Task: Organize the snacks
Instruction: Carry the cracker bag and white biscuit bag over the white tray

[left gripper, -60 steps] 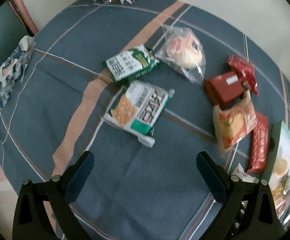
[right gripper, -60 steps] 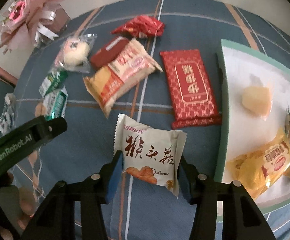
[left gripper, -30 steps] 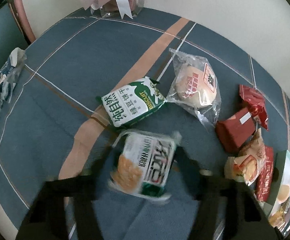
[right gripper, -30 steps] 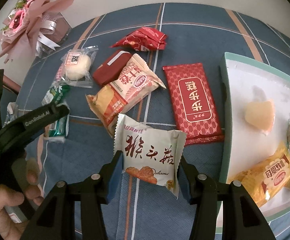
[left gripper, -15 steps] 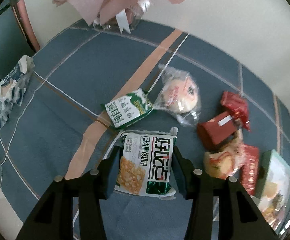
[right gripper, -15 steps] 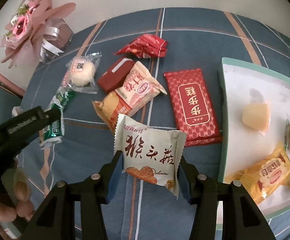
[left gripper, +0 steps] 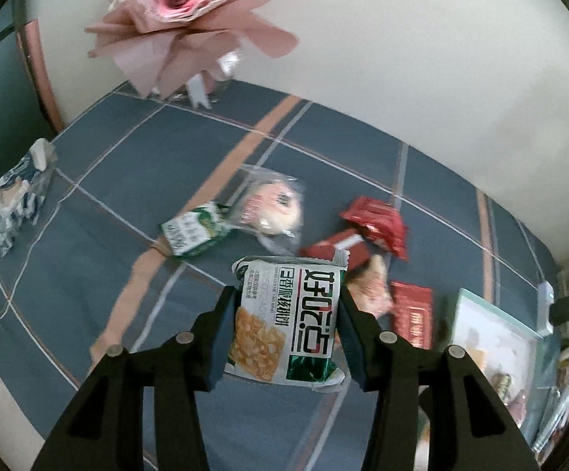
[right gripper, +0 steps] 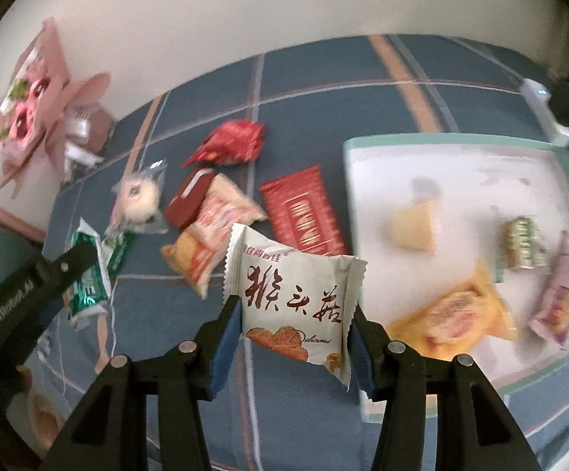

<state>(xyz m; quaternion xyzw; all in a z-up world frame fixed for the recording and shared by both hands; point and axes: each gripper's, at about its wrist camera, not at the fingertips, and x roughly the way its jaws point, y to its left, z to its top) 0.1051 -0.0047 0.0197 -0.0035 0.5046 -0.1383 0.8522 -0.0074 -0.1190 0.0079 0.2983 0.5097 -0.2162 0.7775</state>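
The left gripper (left gripper: 286, 324) has its jaws pinching a white and green cracker packet (left gripper: 287, 322) by its two side edges, held above the table (left gripper: 127, 180). The packet is flat and glossy, printed with large dark characters down its right half, a picture of golden crackers at lower left, and a green band along its bottom seam.

The right gripper (right gripper: 296, 329) has its jaws clamped on a white pastry packet (right gripper: 294, 294), also lifted off the table (right gripper: 323, 78), near the left edge of the tray (right gripper: 461, 141). This packet is puffy with crimped zigzag seams, dark red brush characters across the middle and a picture of brown pastries at the bottom.

The tray is white with a pale green rim and holds a yellow wrapped piece (right gripper: 414, 225), an orange packet (right gripper: 457, 314), a small green-patterned sweet (right gripper: 524, 247) and a pink packet (right gripper: 563, 298).

Loose on the blue checked tablecloth lie a flat red packet (right gripper: 304, 212), an orange and white bag (right gripper: 210, 231), a dark red box (right gripper: 188, 198), a crumpled red wrapper (right gripper: 231, 143), a clear-wrapped bun (right gripper: 139, 200) and a green and white packet (left gripper: 194, 233). A pink bouquet (left gripper: 186, 11) stands at the far edge.
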